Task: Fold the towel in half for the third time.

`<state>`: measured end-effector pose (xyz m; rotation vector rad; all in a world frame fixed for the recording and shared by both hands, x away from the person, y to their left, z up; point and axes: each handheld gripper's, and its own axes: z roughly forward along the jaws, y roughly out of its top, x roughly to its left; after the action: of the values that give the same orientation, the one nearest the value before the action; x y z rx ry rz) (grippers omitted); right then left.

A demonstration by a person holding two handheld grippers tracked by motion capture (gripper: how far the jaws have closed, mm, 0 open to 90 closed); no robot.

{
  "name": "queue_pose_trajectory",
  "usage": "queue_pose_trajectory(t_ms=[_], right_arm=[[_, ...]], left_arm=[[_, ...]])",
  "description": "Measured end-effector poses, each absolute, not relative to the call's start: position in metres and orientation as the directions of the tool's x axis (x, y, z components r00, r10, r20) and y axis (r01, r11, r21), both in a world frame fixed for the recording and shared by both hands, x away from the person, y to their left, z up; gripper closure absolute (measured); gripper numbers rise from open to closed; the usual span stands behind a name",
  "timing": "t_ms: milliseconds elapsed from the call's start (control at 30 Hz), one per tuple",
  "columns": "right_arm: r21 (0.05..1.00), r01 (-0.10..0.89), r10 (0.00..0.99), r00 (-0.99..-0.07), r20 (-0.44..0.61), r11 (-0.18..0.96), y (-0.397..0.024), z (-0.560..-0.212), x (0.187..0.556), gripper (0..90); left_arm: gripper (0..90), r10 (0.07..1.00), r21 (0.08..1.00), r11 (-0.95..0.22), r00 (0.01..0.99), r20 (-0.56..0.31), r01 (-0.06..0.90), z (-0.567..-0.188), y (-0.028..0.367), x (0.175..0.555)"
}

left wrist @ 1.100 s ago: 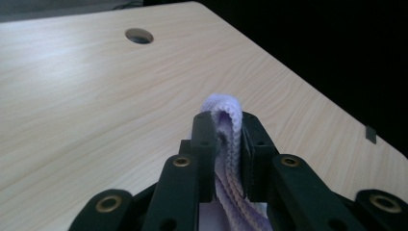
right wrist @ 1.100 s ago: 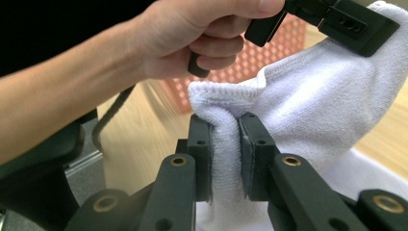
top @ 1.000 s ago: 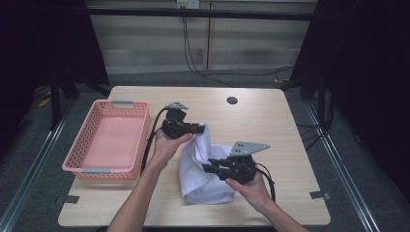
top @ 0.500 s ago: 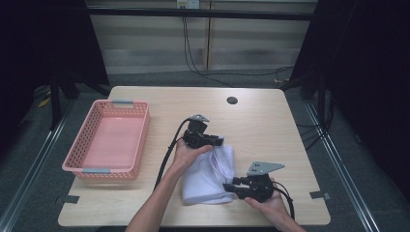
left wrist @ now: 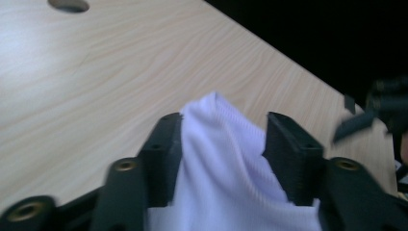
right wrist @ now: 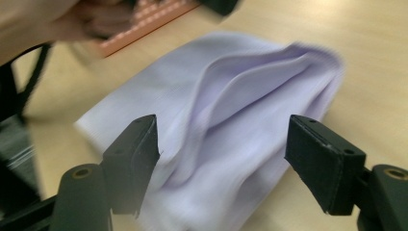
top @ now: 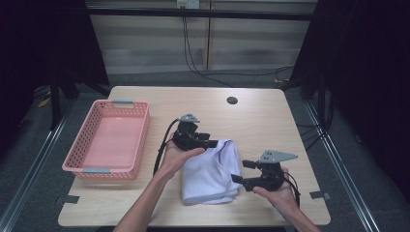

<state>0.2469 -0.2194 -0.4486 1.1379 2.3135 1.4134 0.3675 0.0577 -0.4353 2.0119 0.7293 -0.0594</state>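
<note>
A folded, ribbed pale-lilac cloth (top: 211, 173) lies rumpled on the light wood-grain table (top: 261, 121); left claw (top: 212, 143), just opening, loosely straddles its twelve-o'clock corner; right claw (top: 240, 171), widening, holds nothing.

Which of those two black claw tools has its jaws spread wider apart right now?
The right gripper, by the cloth's near corner: its jaws stand well clear of the fabric. The left gripper's jaws, also just opening, have cloth bunched between them.

Overhead light is hitting my table (top: 261, 121) evenly; the room around is sitting dark. Soft shadows are falling under the white cloth (right wrist: 216, 125), which is smearing with motion blur in my right gripper view. Far-left tabletop is glaring pale in my left gripper view.
</note>
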Motion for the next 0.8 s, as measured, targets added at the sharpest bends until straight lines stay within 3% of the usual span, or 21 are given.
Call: queue_pose_trajectory(t_ms=[100, 200, 400, 500, 533, 633, 733, 800], right_arm=[[0.827, 0.511, 0.724, -0.659, 0.203, 0.234, -0.217, -0.444, 0.272, 27.2], [0.82, 0.523, 0.748, -0.635, 0.192, 0.234, -0.21, -0.444, 0.302, 28.8], [0.794, 0.545, 0.764, -0.622, 0.169, 0.269, -0.185, -0.453, 0.352, 29.2], [0.782, 0.57, 0.777, -0.601, 0.187, 0.253, -0.181, -0.461, 0.366, 33.7], [0.771, 0.577, 0.79, -0.589, 0.167, 0.267, -0.18, -0.465, 0.368, 38.9], [0.758, 0.576, 0.78, -0.608, 0.147, 0.306, -0.184, -0.473, 0.364, 65.7], [0.743, 0.587, 0.77, -0.619, 0.156, 0.321, -0.199, -0.481, 0.36, 76.2], [0.738, 0.594, 0.769, -0.619, 0.162, 0.322, -0.206, -0.488, 0.359, 77.9]], left_arm=[[64.8, 0.441, 0.762, -0.381, 0.827, -0.348, 0.524, -0.446, 0.073, 0.349], [66.1, 0.425, 0.744, -0.405, 0.83, -0.361, 0.531, -0.459, 0.082, 0.33], [59.9, 0.372, 0.715, -0.498, 0.866, -0.335, 0.49, -0.465, 0.085, 0.294], [57.7, 0.363, 0.706, -0.538, 0.882, -0.299, 0.461, -0.472, 0.088, 0.281], [56.6, 0.362, 0.707, -0.54, 0.884, -0.295, 0.457, -0.475, 0.09, 0.28], [56.5, 0.371, 0.701, -0.546, 0.883, -0.288, 0.459, -0.481, 0.096, 0.279], [55.3, 0.372, 0.707, -0.548, 0.887, -0.273, 0.447, -0.485, 0.095, 0.275], [53.1, 0.37, 0.702, -0.565, 0.893, -0.254, 0.434, -0.484, 0.094, 0.273]])
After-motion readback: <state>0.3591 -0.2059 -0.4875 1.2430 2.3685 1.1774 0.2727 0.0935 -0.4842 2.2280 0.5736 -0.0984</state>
